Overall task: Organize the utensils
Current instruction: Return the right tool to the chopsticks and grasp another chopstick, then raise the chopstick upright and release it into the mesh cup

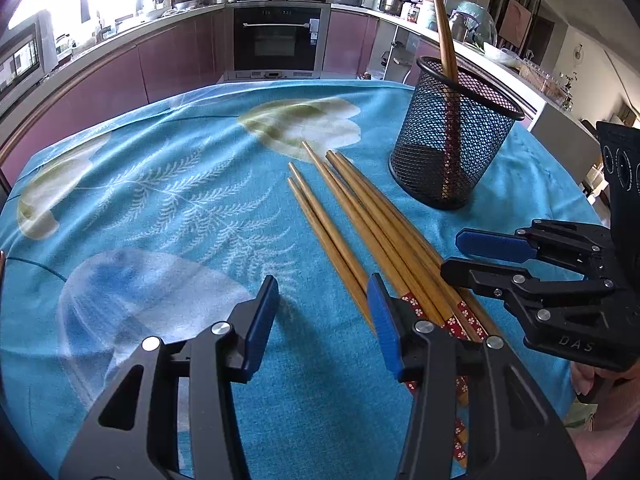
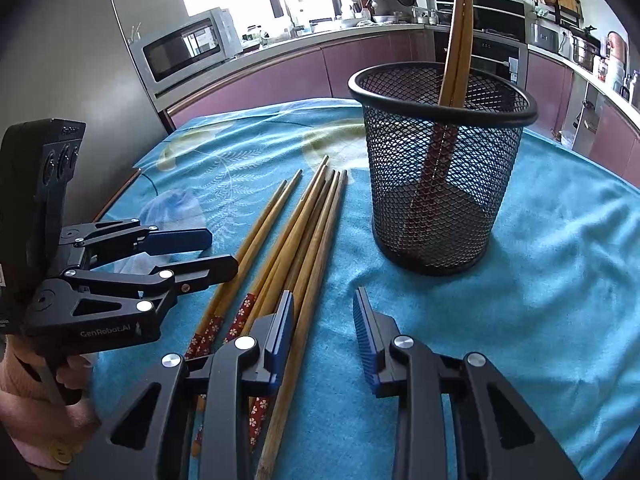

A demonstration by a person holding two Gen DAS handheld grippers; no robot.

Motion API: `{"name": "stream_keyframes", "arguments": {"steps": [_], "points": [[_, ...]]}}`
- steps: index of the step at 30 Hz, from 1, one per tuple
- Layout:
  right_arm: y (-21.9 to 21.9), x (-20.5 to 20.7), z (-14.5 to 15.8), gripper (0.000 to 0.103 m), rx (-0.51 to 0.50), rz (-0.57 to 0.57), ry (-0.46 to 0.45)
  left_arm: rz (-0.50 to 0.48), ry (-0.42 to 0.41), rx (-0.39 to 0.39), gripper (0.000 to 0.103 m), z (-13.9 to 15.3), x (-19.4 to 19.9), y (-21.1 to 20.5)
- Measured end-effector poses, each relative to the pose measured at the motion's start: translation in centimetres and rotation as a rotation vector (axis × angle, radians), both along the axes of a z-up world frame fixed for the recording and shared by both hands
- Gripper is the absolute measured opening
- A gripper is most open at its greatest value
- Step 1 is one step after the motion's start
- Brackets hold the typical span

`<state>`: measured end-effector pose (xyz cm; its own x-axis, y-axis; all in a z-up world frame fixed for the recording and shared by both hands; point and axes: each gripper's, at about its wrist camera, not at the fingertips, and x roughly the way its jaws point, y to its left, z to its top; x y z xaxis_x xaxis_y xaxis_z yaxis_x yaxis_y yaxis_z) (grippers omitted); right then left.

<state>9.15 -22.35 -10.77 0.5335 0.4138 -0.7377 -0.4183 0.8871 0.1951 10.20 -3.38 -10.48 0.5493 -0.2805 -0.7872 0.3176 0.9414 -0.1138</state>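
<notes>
Done so far: we see two brown wooden chopsticks (image 2: 456, 40) already standing tilted in the black wire-mesh cup (image 2: 440, 168), their patterned red ends down inside it.
Left to do: a loose bundle of wooden chopsticks with red flowered ends (image 1: 360, 216) lies flat on the desk, near and left of the cup; we count about seven, so we judge the job well short of half done.
Left tool: our left tool (image 1: 326, 320) hangs spread just above the cloth at the bundle's left edge, with nothing between its blue pads.
Right tool: our right tool (image 2: 324, 328) is also parted and pinches nothing; its left finger sits over the bundle's right side, and whether it touches a stick we cannot tell.
Surface: a desk under a turquoise cloth printed with pale leaves and ferns (image 1: 160, 208), slightly rumpled near the cup.
Room: a kitchen with plum-coloured cabinets, a built-in black oven (image 1: 276, 40), a steel microwave (image 2: 184, 48) and bright windows far behind.
</notes>
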Motion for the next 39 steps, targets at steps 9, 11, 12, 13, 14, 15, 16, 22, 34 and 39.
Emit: {"name": "stream_keyframes", "arguments": {"steps": [9, 11, 12, 13, 14, 15, 16, 22, 34, 39], "points": [[0.2, 0.0, 0.0, 0.027, -0.036, -0.01, -0.006, -0.015, 0.001, 0.027, 0.04, -0.2, -0.2, 0.1], [0.5, -0.2, 0.1, 0.027, -0.061, -0.011, -0.017, -0.017, 0.004, 0.026, 0.04, -0.2, -0.2, 0.1], [0.6, -0.3, 0.1, 0.027, -0.076, -0.009, -0.021, -0.019, 0.005, 0.023, 0.038, -0.2, -0.2, 0.2], [0.7, -0.3, 0.2, 0.027, -0.085, -0.008, -0.024, -0.021, 0.007, 0.021, 0.036, -0.2, -0.2, 0.2], [0.8, -0.3, 0.2, 0.026, -0.093, -0.007, -0.026, -0.024, 0.009, 0.02, 0.036, -0.2, -0.1, 0.2], [1.0, -0.3, 0.2, 0.026, -0.098, -0.003, -0.024, -0.024, 0.011, 0.018, 0.036, -0.2, 0.0, 0.2], [1.2, -0.2, 0.1, 0.025, -0.101, 0.0, -0.021, -0.024, 0.011, 0.02, 0.035, -0.3, 0.0, 0.2], [2.2, 0.6, -0.3, 0.021, -0.13, -0.002, -0.019, -0.032, 0.013, 0.029, 0.034, -0.3, 0.4, 0.0], [1.7, 1.7, -0.4, 0.008, -0.077, -0.022, 0.011, -0.008, 0.029, 0.032, 0.012, -0.3, 1.3, 0.4], [1.4, 1.5, -0.4, 0.006, -0.08, -0.019, 0.02, -0.01, 0.027, 0.046, 0.014, -0.4, 1.1, 0.3]]}}
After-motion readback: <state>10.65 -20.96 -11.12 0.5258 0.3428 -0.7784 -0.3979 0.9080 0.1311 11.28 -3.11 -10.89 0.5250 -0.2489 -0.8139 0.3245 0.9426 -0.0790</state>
